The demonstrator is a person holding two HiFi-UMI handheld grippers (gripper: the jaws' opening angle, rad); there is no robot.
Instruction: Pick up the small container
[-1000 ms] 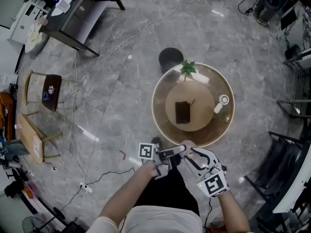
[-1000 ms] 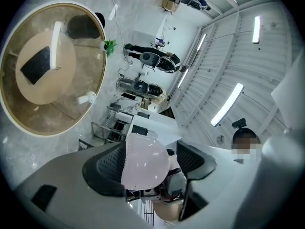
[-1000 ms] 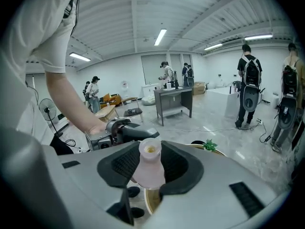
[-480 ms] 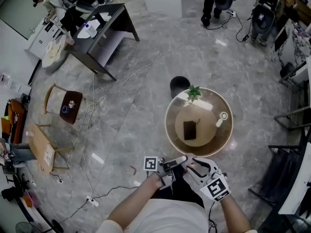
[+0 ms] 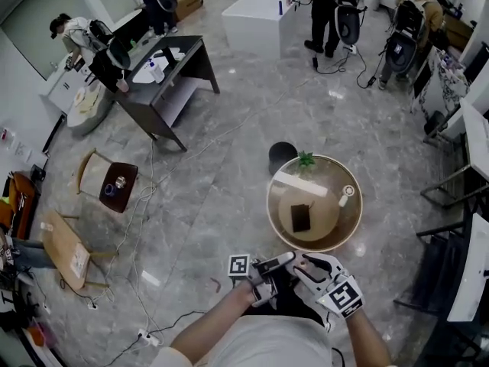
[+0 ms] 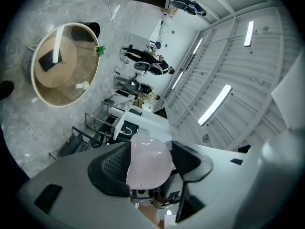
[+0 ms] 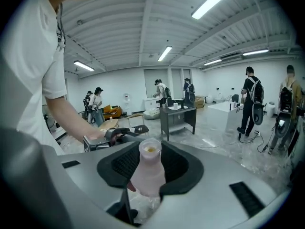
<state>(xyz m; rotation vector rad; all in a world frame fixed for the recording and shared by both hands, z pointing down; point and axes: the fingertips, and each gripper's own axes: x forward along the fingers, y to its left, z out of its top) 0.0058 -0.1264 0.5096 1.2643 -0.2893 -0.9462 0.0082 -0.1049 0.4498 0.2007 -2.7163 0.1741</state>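
Observation:
My right gripper [image 7: 150, 168] is shut on a small pink bottle [image 7: 148, 173], which stands upright between the pads with its neck open. My left gripper [image 6: 148, 163] holds a pale pink cap [image 6: 148, 157] between its black pads. In the head view both grippers sit close together in front of my body, the left gripper [image 5: 276, 263] beside the right gripper [image 5: 307, 264]. The bottle cannot be made out there. A small white container [image 5: 345, 195] lies on the round table [image 5: 276, 212] ahead.
The round table also bears a black flat item [image 5: 300, 217] and a green plant [image 5: 306, 160]. A dark stool [image 5: 282, 157] stands behind it. Cables cross the marble floor [image 5: 214, 197]. Chairs [image 5: 107, 182] stand left, a dark desk [image 5: 164, 71] further back, people beyond.
The head view has lifted, so the table looks smaller and farther and more of the room shows. Both grippers stay together low in the frame.

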